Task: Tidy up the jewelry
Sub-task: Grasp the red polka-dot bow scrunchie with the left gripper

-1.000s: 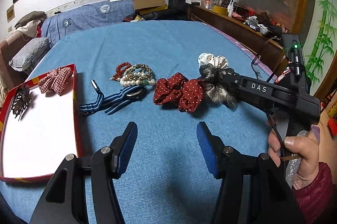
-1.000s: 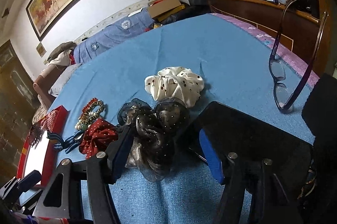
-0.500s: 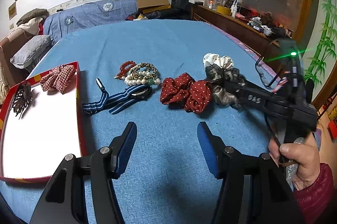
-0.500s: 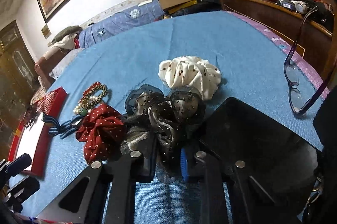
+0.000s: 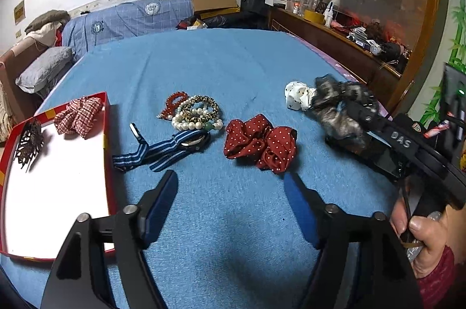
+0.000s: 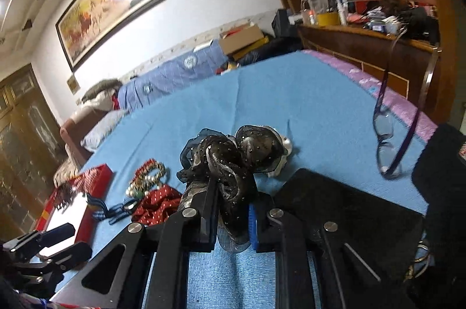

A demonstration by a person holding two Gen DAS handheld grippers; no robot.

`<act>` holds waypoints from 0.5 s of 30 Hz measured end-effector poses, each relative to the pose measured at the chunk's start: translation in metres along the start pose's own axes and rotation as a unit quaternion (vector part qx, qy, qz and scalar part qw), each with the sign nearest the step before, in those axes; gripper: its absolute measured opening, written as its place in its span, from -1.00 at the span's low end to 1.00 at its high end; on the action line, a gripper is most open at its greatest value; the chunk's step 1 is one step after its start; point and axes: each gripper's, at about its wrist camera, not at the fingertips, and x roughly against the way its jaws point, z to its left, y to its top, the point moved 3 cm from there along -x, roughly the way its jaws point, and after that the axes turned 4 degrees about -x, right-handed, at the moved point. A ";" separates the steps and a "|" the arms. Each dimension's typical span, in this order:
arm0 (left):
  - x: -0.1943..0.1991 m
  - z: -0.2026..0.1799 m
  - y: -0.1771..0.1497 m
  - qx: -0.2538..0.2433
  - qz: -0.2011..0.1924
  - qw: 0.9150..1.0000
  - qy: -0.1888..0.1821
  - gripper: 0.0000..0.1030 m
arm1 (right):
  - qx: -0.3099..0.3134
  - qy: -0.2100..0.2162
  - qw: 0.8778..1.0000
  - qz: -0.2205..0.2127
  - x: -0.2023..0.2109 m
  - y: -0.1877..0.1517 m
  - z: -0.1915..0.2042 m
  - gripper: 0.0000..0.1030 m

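Red-rimmed tray (image 5: 105,134) holds only two pieces, while bracelets (image 5: 193,112), watch (image 5: 186,144) and scrunchies wait on the bed; right hand-held gripper (image 6: 233,221) pinches the black scrunchie (image 6: 230,160), left hand-held gripper (image 5: 230,207) gapes empty.

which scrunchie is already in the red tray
The red-and-white checked scrunchie, lying in the tray's far corner. The dotted red one and the white one lie on the blue cover; the right gripper holds the black one.

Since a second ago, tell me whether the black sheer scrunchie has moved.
Yes. The black sheer scrunchie, pinched in the right claw, has lifted off the blue cover and now hides most of the white dotted scrunchie behind.
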 end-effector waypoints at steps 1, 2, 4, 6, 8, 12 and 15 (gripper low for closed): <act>-0.002 0.000 0.002 0.002 0.005 1.000 -0.005 0.50 | -0.002 -0.004 1.000 -0.007 0.003 0.002 -0.001 -0.67; -0.005 0.000 0.004 0.007 0.011 1.000 -0.009 0.50 | -0.006 -0.007 1.000 -0.015 0.006 0.003 -0.003 -0.67; -0.008 0.000 0.007 0.006 0.015 1.000 -0.012 0.51 | -0.015 -0.002 1.000 -0.011 0.005 0.004 -0.005 -0.67; -0.016 -0.002 0.012 0.002 0.024 1.000 -0.010 0.51 | -0.021 0.002 1.000 -0.001 0.002 0.003 -0.006 -0.67; -0.024 -0.004 0.018 0.007 0.028 1.000 -0.011 0.52 | -0.025 0.005 1.000 0.000 0.002 0.004 -0.008 -0.67; -0.043 -0.009 0.026 0.020 0.034 0.999 -0.026 0.59 | -0.028 0.008 1.000 -0.006 0.004 0.004 -0.010 -0.67; -0.058 -0.019 0.032 0.014 0.040 0.999 -0.034 0.59 | -0.029 0.009 1.000 -0.006 0.005 0.004 -0.011 -0.67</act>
